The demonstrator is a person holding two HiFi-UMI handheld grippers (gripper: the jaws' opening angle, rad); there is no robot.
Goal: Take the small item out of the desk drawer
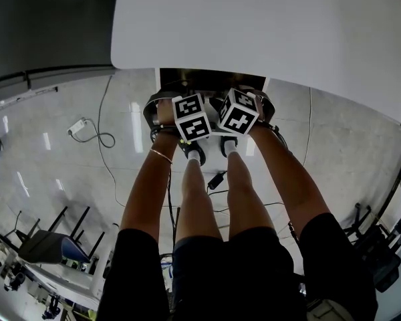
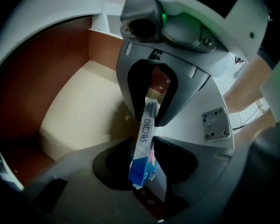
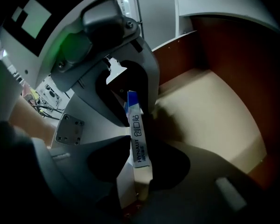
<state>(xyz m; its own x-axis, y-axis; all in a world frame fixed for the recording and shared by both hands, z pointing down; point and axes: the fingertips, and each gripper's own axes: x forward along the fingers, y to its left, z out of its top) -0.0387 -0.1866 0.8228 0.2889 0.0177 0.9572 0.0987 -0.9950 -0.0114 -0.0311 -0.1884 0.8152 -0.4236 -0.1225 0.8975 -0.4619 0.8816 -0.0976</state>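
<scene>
My left gripper [image 2: 143, 140] and my right gripper [image 3: 139, 139] meet nose to nose at the open wooden drawer with brown walls and a cream floor [image 2: 79, 111]. Between them they carry the small flat blue-and-white cardboard box [image 2: 142, 166]. The box stands edge-on, its printed narrow side toward both gripper cameras. My left fingers [image 2: 113, 164] are drawn in narrow and lie against its blue end on both sides. My right fingers [image 3: 103, 157] are just as narrow and close on its white end, so each end is pinched by one pair. The box sits within the drawer's outline, apart from every drawer wall; whether its lower edge touches the drawer floor I cannot tell. That cream floor lies bare on both sides of the box, out to the brown side walls and the back corner, so there is open room sideways inside the drawer. The rounded edge of the white tabletop [image 1: 267, 25] overhangs the drawer's rear part, while the front part, where my grippers are, is open from above. From my head the left marker cube [image 1: 192, 117] and the right marker cube [image 1: 237, 110] sit side by side at the drawer's mouth, nearly touching, and hide the box. Below the drawer lies the glossy pale floor [image 1: 67, 179], with a loose dark cable [image 1: 97, 136] well off to the drawer's left.
</scene>
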